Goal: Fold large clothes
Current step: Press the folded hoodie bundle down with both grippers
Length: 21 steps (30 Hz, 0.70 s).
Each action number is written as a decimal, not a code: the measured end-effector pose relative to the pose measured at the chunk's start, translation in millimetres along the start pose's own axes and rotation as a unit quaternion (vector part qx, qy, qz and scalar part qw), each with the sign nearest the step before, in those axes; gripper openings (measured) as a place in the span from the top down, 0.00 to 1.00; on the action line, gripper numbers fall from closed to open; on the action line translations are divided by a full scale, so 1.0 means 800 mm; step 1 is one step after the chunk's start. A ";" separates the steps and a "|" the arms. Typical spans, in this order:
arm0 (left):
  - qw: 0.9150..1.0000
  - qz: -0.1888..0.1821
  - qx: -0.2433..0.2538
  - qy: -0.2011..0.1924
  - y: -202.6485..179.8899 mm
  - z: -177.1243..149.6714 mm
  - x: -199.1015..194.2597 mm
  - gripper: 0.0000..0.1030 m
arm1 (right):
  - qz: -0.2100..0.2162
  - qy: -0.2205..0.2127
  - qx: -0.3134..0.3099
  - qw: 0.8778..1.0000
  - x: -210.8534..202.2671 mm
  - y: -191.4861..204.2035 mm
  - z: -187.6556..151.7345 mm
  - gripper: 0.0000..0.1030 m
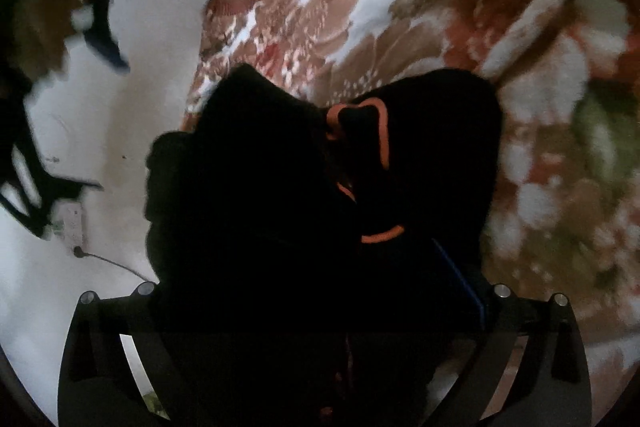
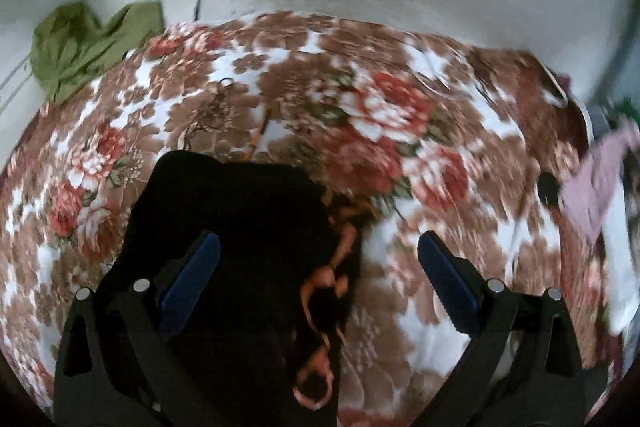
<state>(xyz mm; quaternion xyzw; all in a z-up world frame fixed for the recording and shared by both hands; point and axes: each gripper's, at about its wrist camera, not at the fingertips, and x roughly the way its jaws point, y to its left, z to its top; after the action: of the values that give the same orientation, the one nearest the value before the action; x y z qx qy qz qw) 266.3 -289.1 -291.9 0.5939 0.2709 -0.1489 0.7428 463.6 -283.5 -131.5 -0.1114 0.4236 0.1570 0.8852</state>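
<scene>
Left tool (image 1: 320,307) clenched on black garment (image 1: 248,195); right tool (image 2: 320,279) released, garment at 9 o'clock on floral bedspread (image 2: 360,99)

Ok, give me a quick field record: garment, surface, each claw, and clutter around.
garment: black garment with orange trim, bunched
surface: floral bedspread
left claw: buried in the black fabric, looks shut on it; one blue pad shows
right claw: open, above the garment's edge
clutter: green cloth at far left corner; pink cloth at right
</scene>
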 end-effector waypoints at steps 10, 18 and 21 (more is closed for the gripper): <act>0.978 -0.061 -0.197 -0.029 0.174 -0.086 -0.094 0.05 | 0.004 0.022 -0.020 1.000 0.028 0.041 0.031 0.05; 0.963 -0.151 -0.220 -0.030 0.194 -0.109 0.023 0.05 | -0.024 0.065 -0.035 0.997 0.103 0.043 0.018 0.05; 0.937 -0.241 -0.252 -0.010 0.175 -0.109 0.051 0.05 | -0.032 0.077 -0.028 0.996 0.127 0.025 -0.004 0.05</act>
<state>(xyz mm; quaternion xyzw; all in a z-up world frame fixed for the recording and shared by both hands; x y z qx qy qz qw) 355.7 -165.6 -216.1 0.3031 0.4271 -0.2558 0.8126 513.9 -247.4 -214.7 -0.1612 0.4822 0.1310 0.8511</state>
